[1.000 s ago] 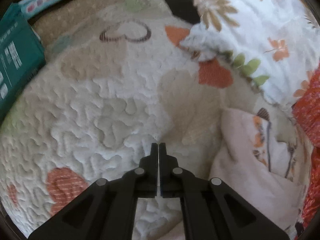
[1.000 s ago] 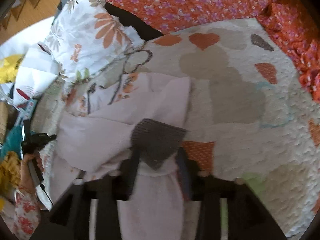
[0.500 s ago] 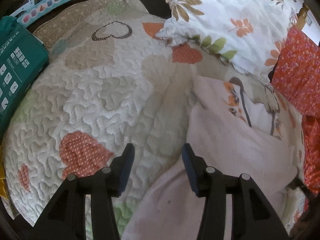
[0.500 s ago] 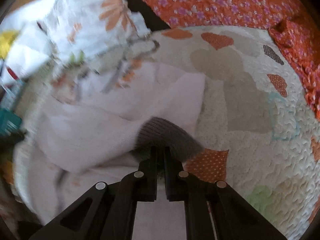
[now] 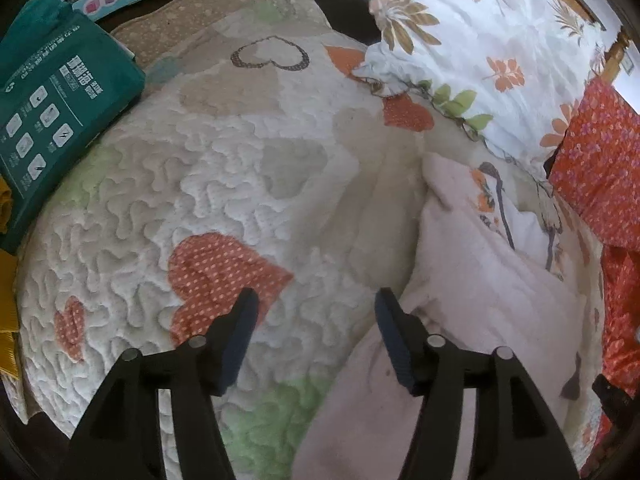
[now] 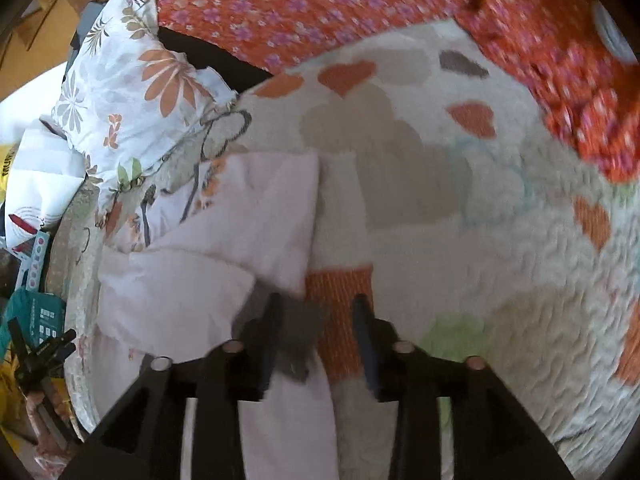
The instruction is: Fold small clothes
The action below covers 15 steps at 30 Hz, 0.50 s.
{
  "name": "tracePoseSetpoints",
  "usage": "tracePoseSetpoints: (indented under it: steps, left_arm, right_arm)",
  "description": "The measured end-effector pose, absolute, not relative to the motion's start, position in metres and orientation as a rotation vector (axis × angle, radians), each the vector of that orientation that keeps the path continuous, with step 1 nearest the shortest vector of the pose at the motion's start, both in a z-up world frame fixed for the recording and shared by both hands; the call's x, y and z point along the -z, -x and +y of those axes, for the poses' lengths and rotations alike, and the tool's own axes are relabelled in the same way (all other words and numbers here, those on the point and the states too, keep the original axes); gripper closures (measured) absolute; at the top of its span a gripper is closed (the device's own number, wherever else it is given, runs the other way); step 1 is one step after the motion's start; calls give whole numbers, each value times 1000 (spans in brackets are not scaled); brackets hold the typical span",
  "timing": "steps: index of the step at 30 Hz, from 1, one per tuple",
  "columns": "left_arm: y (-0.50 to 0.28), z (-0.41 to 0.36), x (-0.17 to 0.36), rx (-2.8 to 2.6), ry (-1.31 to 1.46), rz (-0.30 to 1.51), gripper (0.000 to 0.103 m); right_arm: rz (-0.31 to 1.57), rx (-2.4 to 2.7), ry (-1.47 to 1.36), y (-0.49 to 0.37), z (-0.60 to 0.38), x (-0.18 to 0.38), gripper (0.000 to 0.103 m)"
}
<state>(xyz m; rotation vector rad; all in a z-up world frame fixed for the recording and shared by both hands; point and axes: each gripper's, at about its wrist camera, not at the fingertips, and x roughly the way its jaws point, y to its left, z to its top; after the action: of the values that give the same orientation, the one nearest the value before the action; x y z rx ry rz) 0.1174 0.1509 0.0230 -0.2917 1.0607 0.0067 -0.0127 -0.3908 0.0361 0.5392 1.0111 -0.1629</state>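
Left wrist — both tools (image 5: 314, 300) (image 6: 318, 306) spread over soft pink garment (image 5: 472, 280), puckered quilt (image 5: 240, 184).

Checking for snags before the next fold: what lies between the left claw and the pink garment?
Only bare quilt. In the left wrist view the open left claw hovers over it, the pink garment lying beside its right finger, nothing else between.

Soft matt cloth garment (image 5: 472, 280) on rough quilted bedspread (image 5: 240, 184).

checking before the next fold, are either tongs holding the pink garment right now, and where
Nothing is held. Left tongs are open above the heart-patterned quilt; right tongs are open around the pale pink garment's grey patch, not clamping it.
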Motion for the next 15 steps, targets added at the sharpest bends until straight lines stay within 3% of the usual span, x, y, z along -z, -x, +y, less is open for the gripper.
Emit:
tracePoseSetpoints:
  steps: [8,15]
  left_arm:
    - [-87,159,-1,12,209,1106,42]
    - [-58,166,12,118,317,1117,42]
  right_arm:
    - [1040,82,-628,77,-381,11,62]
    - [944,-53,-833,120,-384,32,62]
